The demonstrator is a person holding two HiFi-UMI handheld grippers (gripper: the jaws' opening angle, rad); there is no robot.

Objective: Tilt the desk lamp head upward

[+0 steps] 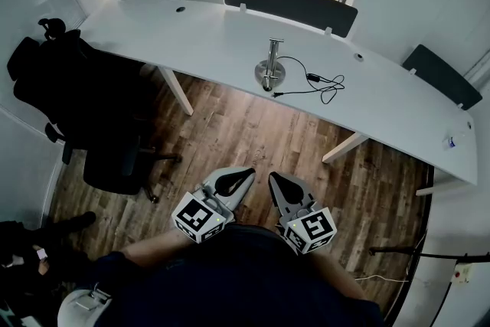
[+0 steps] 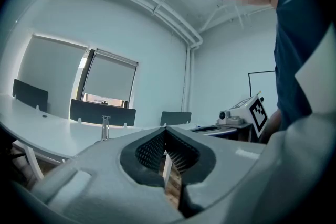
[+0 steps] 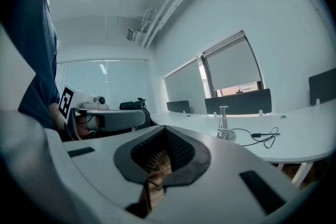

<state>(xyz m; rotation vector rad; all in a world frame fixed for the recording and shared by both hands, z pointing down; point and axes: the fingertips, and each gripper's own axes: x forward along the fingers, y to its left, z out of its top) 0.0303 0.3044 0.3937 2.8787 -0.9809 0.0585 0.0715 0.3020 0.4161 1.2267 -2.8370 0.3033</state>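
Note:
The desk lamp [image 1: 269,67] is a slim metal stand on a round base, near the middle of the curved white desk [image 1: 199,42]. It shows small in the left gripper view [image 2: 105,127] and in the right gripper view [image 3: 224,124]. Both grippers hang over the wooden floor, well short of the desk and close to the person's body. My left gripper [image 1: 246,174] [image 2: 165,131] is shut and holds nothing. Beside it, my right gripper [image 1: 274,180] [image 3: 165,132] is also shut and holds nothing. Both point level toward the desk.
A black cable [image 1: 323,85] loops on the desk right of the lamp. A black office chair [image 1: 92,103] with things draped on it stands at the left. Dark divider panels [image 1: 289,4] line the desk's far edge. Desk legs [image 1: 178,92] reach the floor.

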